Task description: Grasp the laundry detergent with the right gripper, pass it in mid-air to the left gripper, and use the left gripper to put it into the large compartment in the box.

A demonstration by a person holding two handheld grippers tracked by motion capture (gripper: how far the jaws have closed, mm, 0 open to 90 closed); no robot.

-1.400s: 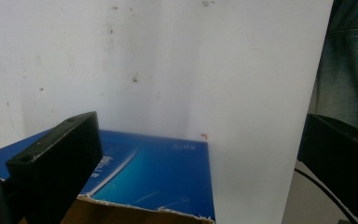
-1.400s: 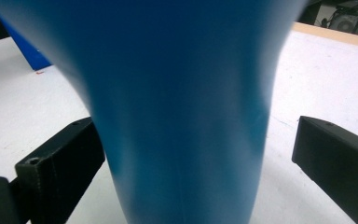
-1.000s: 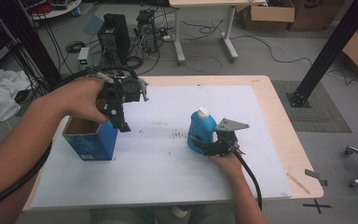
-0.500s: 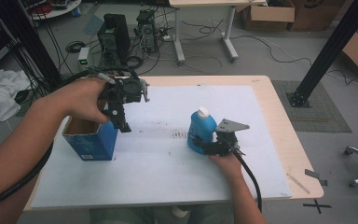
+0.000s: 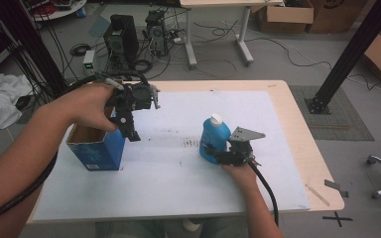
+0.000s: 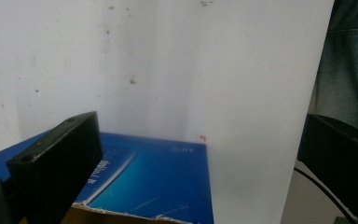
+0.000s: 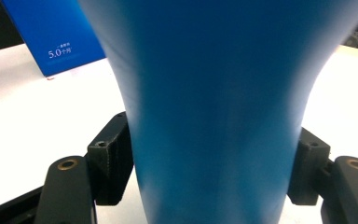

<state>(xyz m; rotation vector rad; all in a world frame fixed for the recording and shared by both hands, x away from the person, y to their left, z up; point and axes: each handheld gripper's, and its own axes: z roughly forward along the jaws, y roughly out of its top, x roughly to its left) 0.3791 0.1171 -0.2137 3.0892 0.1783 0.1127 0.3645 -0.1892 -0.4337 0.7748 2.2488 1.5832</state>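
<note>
Two grippers are working over the bench [image 5: 287, 148]. I am closing the right gripper [image 5: 213, 154] on the blue bottle [image 5: 215, 136], which is standing upright on the white sheet [image 5: 178, 173] near the middle; its fingers [image 7: 109, 163] have just been closing and are now pressing both flanks of the bottle's lower body. I am holding the left gripper [image 5: 129, 130] above the open blue box [image 5: 95, 148] at the left, fingers [image 6: 56, 168] spread wide and gripping nothing. To do this step well, I am judging that the squeeze should stay level and firm enough that the smooth plastic does not slip when lifted. Little is standing in the way: bare sheet is lying between bottle and box, though the left gripper is hanging by the box's mouth. Computers [image 5: 124, 42] and cables are lying on the floor beyond.
</note>
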